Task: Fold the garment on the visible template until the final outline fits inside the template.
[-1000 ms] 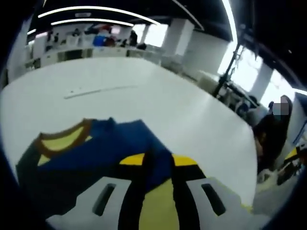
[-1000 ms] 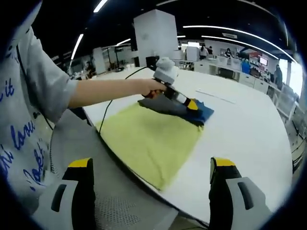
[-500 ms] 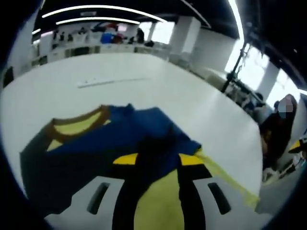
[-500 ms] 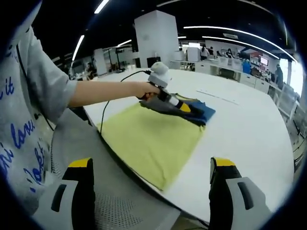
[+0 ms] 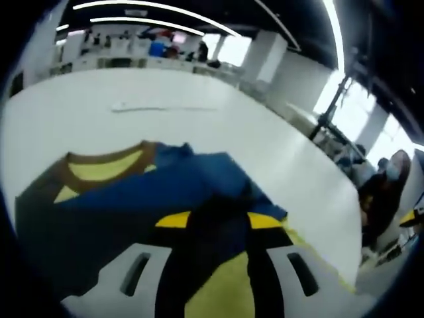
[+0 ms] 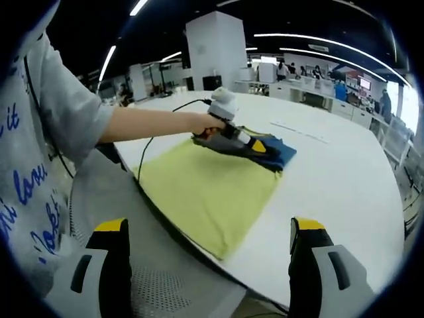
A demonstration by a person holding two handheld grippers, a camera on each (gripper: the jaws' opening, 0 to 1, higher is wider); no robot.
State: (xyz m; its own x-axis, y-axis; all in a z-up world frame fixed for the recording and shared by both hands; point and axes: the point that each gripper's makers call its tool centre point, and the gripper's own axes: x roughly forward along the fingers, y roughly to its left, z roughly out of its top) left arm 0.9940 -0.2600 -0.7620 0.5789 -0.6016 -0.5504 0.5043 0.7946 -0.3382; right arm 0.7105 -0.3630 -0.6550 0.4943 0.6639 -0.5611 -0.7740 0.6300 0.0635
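Right gripper view: white table [image 6: 344, 179], office.

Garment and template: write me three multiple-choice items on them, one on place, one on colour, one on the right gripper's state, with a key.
1. Where does the garment lie on the template?
A. at its far end
B. at its near edge
C. off it, on the floor

2. What colour is the template?
A. red
B. yellow-green
C. white

3. How do the right gripper's jaws stand?
A. shut on the garment
B. shut on the template
C. wide apart, holding nothing

Key: 1 A, the right gripper view shows the blue garment bunched at the far end, under the left gripper. 2 B, the flat sheet on the white table is yellow-green. 3 C, the jaws rise far apart with nothing between them.
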